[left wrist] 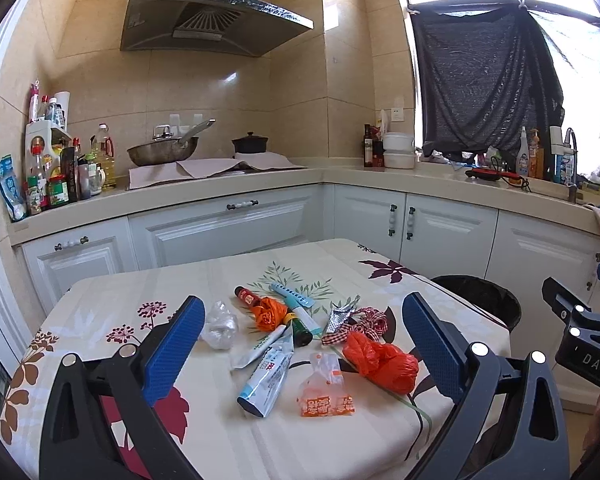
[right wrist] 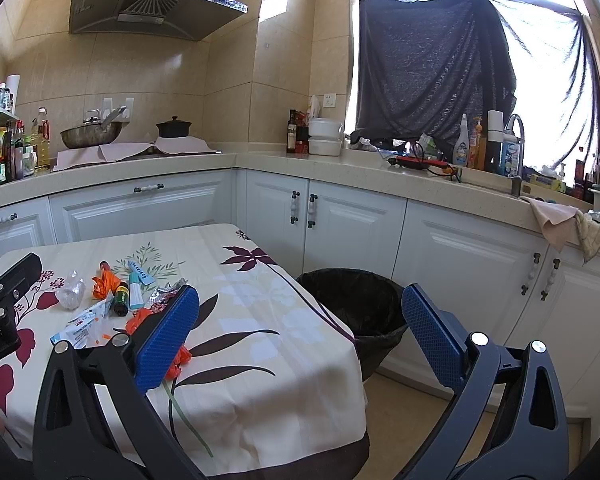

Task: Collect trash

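Hovering above the near edge of the table (left wrist: 112, 296), the left gripper (left wrist: 304, 344) is pointing forward over the floral cloth with its blue pads spread wide and nothing between them; the right gripper (right wrist: 300, 332) is hanging level beside it, off the table's right edge, equally wide apart and empty, its left pad overlapping the cloth and its right pad standing over the floor by the cabinets. Trash is lying in a loose cluster on the table, ahead of and between the left gripper's fingers: a red plastic bag (left wrist: 382, 362) nearest the right finger, an orange-printed clear wrapper (left wrist: 326, 394) just in front, a flattened blue-and-white tube (left wrist: 266, 380) beside it, a crumpled clear plastic ball (left wrist: 220, 326) close to the left finger, an orange crumpled bag (left wrist: 270, 312) with a small dark bottle (left wrist: 300, 330) touching it, a foil piece (left wrist: 340, 316) and a checked ribbon (left wrist: 370, 320) farther back. A black-lined trash bin (right wrist: 352, 300) is sitting on the floor just beside the table's right side, appearing between the right gripper's fingers
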### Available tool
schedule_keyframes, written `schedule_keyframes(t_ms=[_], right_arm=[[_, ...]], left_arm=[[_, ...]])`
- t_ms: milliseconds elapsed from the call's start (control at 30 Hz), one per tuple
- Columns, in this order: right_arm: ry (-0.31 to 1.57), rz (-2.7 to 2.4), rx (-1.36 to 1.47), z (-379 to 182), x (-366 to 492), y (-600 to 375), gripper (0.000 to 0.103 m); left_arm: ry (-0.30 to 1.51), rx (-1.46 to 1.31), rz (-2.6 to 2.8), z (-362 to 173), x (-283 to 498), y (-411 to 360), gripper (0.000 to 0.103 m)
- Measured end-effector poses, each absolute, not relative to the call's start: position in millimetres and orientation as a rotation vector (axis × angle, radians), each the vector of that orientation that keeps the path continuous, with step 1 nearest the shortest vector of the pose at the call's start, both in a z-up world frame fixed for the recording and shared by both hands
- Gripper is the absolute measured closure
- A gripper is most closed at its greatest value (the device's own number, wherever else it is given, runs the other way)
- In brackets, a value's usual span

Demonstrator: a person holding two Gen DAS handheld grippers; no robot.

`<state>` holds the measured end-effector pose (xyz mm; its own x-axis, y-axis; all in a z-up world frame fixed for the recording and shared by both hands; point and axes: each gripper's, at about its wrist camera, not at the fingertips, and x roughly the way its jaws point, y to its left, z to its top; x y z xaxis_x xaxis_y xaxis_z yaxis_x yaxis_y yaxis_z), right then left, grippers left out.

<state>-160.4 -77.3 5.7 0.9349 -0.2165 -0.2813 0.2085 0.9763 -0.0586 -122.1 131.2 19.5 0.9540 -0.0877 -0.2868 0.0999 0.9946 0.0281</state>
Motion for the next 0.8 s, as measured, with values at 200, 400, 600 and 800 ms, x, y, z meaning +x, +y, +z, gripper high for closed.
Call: schedule_keyframes(t_ms=[200,400,600,800], right_arm=[[0.295,-0.216,-0.032,6.0,-160.7,-77.6,0.004],[0.295,-0.217,-0.033,6.8,-161.7,-78.5,0.004],[0.294,-0.218,-0.032,7.3,-161.7,-78.7,0.004],[0.291,-0.221,-0.028,6.9,-161.2,-79.3,0.004]], left_arm=[[0.290,0.051,-0.119,18.7,-122.7,127.5,0.007],[0.286,0.086,-0.108,17.4,-124.4,121.0,0.007],[0.313,0.043,-0.141,18.0,-121.2,124.6,0.007],[0.313,0.023,-0.143,21.2,-121.9,128.0,0.007]])
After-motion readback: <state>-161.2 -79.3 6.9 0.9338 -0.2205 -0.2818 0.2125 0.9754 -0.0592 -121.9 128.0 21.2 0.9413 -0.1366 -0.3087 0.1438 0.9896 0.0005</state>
